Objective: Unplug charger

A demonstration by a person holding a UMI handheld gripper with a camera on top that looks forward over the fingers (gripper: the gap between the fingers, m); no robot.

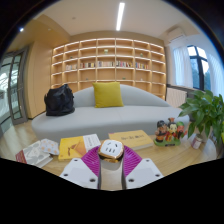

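Gripping the small white block-shaped charger (111, 150) between the purple-padded fingers (94, 163) just above the wooden bench (170, 155), the gripper (111, 166) appears closed on it; a straight, steady pull is advised.

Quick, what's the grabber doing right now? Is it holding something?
Gripper: shut on the white charger, with both pink pads pressing its sides.
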